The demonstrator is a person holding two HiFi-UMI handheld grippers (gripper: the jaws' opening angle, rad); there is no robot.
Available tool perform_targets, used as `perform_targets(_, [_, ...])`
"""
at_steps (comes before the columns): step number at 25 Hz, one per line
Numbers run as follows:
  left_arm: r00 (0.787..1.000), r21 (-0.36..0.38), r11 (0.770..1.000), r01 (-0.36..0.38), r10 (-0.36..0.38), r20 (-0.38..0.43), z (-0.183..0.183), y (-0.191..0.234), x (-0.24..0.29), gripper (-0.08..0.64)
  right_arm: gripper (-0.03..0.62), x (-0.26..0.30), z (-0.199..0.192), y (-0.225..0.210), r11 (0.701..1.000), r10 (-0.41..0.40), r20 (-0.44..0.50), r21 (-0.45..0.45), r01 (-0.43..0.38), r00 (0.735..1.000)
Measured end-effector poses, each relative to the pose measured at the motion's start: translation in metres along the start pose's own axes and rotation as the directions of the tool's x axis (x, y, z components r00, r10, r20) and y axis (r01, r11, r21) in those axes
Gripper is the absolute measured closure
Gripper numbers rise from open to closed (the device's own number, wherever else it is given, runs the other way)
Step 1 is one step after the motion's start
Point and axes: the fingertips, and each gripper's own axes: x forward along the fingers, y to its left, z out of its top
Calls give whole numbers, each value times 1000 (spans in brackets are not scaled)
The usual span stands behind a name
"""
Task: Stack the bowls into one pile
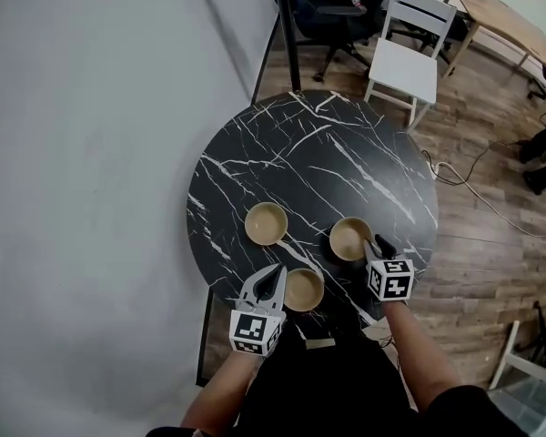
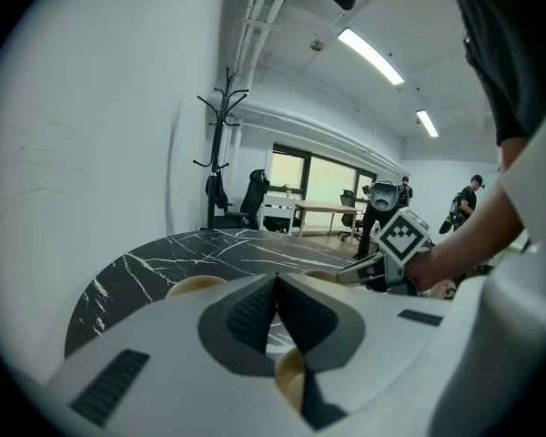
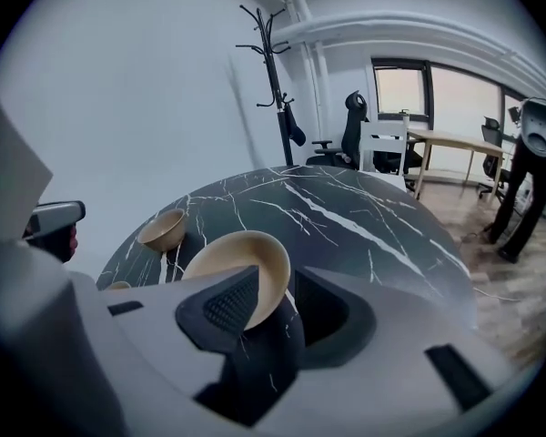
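Black marble table (image 1: 328,153): logged bearing far bowl (image 1: 266,223), near bowl (image 1: 303,289), right bowl (image 1: 350,238), unstacked. Left gripper (image 1: 278,273): fingers pressed together, empty. Right gripper (image 3: 275,285): fingers spread astride right bowl's rim.

At the table's (image 1: 318,153) near edge, the near bowl (image 2: 289,378) shows only as a sliver beneath the left gripper (image 2: 276,280) in that gripper's own view. The right gripper (image 3: 273,285) covers the lower rim of the right bowl (image 3: 237,253) (whether a pad touches it cannot be told). The person's body (image 1: 328,381) hides the table's near edge.
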Motion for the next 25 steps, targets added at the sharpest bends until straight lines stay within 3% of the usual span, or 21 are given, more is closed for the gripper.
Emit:
perform_targets(9, [998, -3, 998, -59, 59, 4, 4, 13, -9, 546, 445, 20, -5, 3, 999, 24, -42, 36, -23, 999])
perform_targets(17, [998, -7, 998, -68, 68, 0, 3, 11, -10, 546, 451, 26, -6, 2, 998, 44, -42, 47, -42, 998])
perform_targets(22, [998, -6, 998, -68, 68, -2, 3, 11, -12, 546, 480, 27, -8, 1, 994, 58, -57, 93, -52, 997])
perform_targets(25, [998, -10, 998, -67, 67, -11, -1, 12, -15, 546, 537, 26, -9, 1, 996, 44, -67, 85, -38, 997])
